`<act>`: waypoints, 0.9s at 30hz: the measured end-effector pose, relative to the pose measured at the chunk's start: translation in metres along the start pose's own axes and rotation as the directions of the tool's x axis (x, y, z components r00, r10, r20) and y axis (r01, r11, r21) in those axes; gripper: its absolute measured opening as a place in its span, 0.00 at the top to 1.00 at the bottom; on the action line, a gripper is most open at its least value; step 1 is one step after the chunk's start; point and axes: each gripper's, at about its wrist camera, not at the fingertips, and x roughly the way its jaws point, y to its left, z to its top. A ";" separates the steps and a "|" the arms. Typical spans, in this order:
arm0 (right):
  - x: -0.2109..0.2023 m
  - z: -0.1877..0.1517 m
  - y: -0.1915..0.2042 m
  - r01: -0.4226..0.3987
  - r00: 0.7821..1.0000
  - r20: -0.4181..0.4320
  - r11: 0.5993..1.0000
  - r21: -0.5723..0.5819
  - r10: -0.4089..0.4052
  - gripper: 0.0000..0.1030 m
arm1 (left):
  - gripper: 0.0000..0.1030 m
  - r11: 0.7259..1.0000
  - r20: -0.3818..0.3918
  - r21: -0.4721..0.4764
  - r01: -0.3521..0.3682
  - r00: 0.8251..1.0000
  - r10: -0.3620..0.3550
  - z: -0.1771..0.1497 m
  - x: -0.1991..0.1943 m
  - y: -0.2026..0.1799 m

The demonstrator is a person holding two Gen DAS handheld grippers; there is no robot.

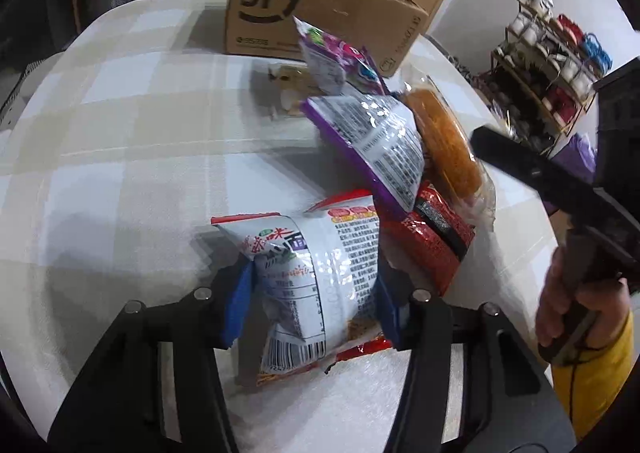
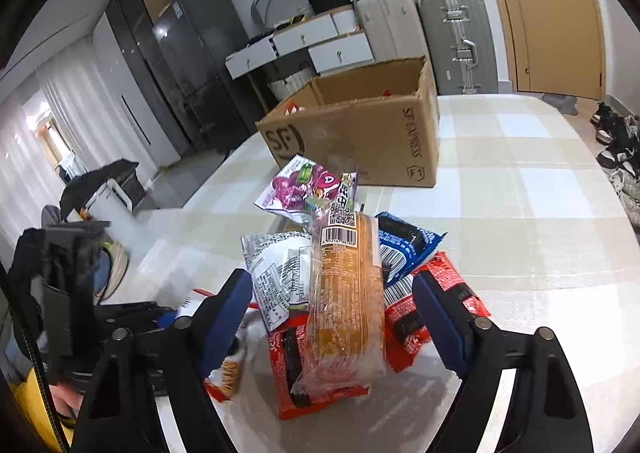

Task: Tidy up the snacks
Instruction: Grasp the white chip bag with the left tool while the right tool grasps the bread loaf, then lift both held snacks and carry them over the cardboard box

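Observation:
A pile of snack packets lies on the checked tablecloth. My left gripper is shut on a white noodle packet, with both blue pads pressing its sides. Behind it lie a silver packet with purple edges, a red packet and a purple grape packet. My right gripper stands open around an orange bread loaf in a clear wrapper, with a gap on each side. The loaf rests on the red packet, beside a blue packet. An open cardboard box stands behind the pile.
A hand in a yellow sleeve holds the right gripper at the table's right edge. A shoe rack stands beyond that edge. Suitcases, white drawers and a dark fridge line the far wall.

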 end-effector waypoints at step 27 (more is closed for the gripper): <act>-0.049 -0.010 0.006 -0.104 0.993 0.057 0.991 0.089 0.099 0.65 | 0.52 1.000 0.180 0.007 -0.024 0.983 0.023 -0.017 -0.098 0.000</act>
